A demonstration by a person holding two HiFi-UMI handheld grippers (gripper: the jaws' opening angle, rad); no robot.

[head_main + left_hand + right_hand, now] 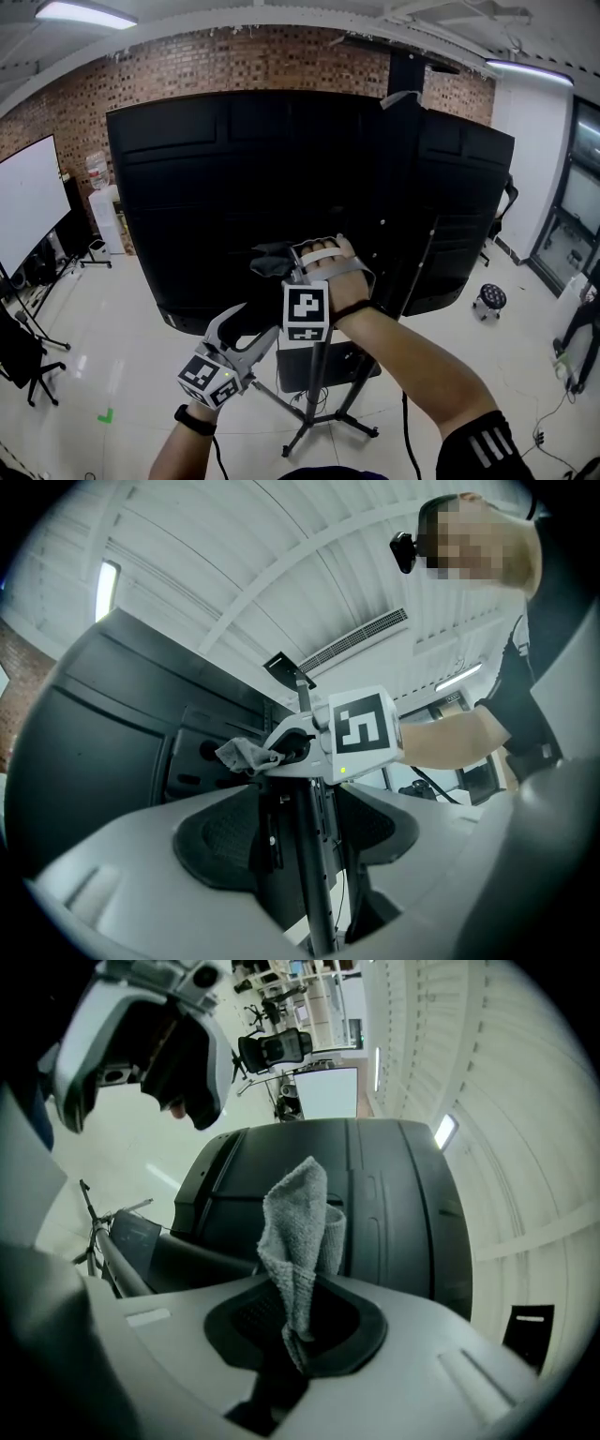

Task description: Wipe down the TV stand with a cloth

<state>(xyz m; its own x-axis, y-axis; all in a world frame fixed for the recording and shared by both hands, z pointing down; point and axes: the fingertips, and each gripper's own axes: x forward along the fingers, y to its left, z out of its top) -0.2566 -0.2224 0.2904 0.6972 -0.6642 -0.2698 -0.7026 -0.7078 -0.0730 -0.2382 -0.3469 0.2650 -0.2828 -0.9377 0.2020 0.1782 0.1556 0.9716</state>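
Note:
The TV's black back panel [234, 187] fills the head view, carried on a stand with a grey pole [317, 384] and spread legs [349, 422]. My right gripper [281, 268] is raised against the panel's lower middle, shut on a grey cloth [270, 261]. In the right gripper view the cloth [298, 1241] stands up from the pinched jaws [295, 1321] in front of the panel [394, 1213]. Lower left, my left gripper [248, 328] points up, open and holding nothing. Through its gap [300, 836] the left gripper view shows the pole [314, 874] and, above it, the cloth [242, 754].
A black shelf [361, 361] sits low on the stand. A whiteboard [28, 206] and an office chair [19, 356] stand at the left, and a round stool [489, 300] at the right. A green mark [106, 414] lies on the white floor. Brick wall [187, 66] behind.

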